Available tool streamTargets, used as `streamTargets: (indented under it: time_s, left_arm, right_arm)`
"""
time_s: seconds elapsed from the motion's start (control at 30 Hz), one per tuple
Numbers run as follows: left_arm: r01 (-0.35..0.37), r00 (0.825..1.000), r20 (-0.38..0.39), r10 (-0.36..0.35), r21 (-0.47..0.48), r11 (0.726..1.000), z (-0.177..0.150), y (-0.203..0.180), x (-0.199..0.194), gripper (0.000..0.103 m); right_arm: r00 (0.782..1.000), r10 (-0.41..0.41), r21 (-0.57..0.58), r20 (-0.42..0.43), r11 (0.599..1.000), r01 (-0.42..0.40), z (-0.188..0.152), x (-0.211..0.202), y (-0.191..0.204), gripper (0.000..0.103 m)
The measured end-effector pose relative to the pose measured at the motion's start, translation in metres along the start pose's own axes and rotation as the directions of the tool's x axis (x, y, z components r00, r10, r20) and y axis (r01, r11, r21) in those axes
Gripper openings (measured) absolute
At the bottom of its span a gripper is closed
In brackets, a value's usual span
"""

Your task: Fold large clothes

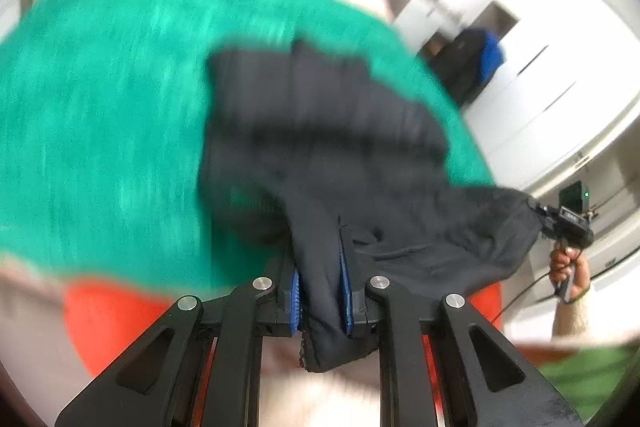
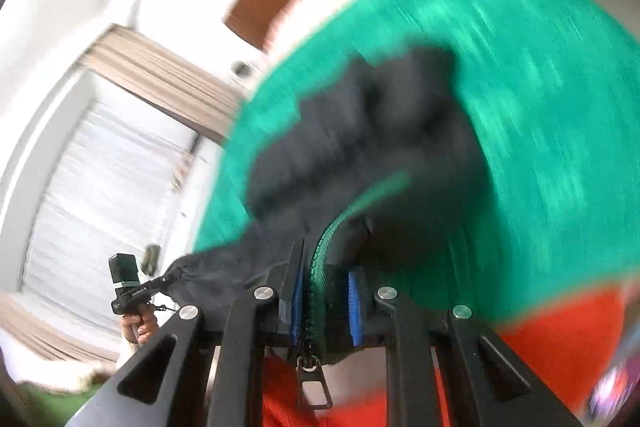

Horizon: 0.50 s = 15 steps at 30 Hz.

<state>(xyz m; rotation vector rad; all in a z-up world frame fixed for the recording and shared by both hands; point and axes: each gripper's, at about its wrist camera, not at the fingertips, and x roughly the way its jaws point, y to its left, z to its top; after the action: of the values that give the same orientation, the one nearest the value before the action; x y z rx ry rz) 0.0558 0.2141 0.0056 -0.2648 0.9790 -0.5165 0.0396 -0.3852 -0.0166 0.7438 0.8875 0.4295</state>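
Two hand-held grippers, left [image 1: 320, 291] and right [image 2: 326, 301], clamp one dark garment [image 1: 332, 131].

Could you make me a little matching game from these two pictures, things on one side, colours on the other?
Things:
1. garment
2. blanket
3. gripper pads
4. zipper teeth

Colours:
A. blue
B. bright green and orange
C. green on a dark edge
D. black

Pairs: 1-D, 2-B, 3-A, 4-C
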Motion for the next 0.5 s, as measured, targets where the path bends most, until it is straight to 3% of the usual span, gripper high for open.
streamTargets:
  time_s: [0.07, 0.13, 0.17, 0.2, 0.23, 0.27, 0.3, 0.37, 0.5]
  left_arm:
    - [-0.016, 0.996, 0.092, 0.013, 0.037, 0.999, 0.06, -0.007, 0.003, 0.016]
    - [-0.063, 0.981, 0.185, 0.054, 0.042, 0.997, 0.126, -0.009, 0.02, 0.025]
    - [-0.09, 0.973, 0.216, 0.081, 0.03, 0.996, 0.152, -0.007, 0.034, 0.039]
    - [-0.154, 0.955, 0.258, 0.147, 0.006, 0.988, 0.182, -0.005, 0.047, 0.079]
    - [-0.217, 0.934, 0.288, 0.213, -0.017, 0.976, 0.2, 0.001, 0.055, 0.097]
    - [-0.281, 0.899, 0.334, 0.283, -0.055, 0.958, 0.219, 0.004, 0.065, 0.101]
    - [-0.316, 0.876, 0.361, 0.32, -0.072, 0.946, 0.231, 0.007, 0.071, 0.102]
    - [-0.353, 0.866, 0.346, 0.361, -0.089, 0.931, 0.246, 0.014, 0.095, 0.102]
    - [-0.319, 0.902, 0.299, 0.311, -0.025, 0.947, 0.227, 0.006, 0.149, 0.102]
  right_arm:
    - [0.997, 0.026, -0.058, 0.07, 0.998, -0.022, 0.062, 0.017, 0.014, 0.018]
    - [0.991, 0.011, -0.094, 0.134, 0.996, 0.002, 0.109, 0.034, 0.02, 0.018]
    - [0.985, 0.002, -0.105, 0.173, 0.994, 0.016, 0.134, 0.047, 0.021, 0.024]
    - [0.981, -0.016, -0.116, 0.193, 0.992, 0.039, 0.159, 0.065, 0.02, 0.028]
    - [0.977, -0.049, -0.112, 0.208, 0.991, 0.073, 0.182, 0.084, 0.017, 0.048]
    - [0.97, -0.085, -0.081, 0.229, 0.991, 0.107, 0.198, 0.098, 0.011, 0.084]
    - [0.958, -0.13, -0.063, 0.254, 0.987, 0.151, 0.206, 0.106, 0.008, 0.101]
    - [0.924, -0.218, -0.063, 0.315, 0.966, 0.25, 0.212, 0.122, 0.009, 0.102]
    - [0.911, -0.257, -0.201, 0.324, 0.922, 0.332, 0.197, 0.163, 0.029, 0.102]
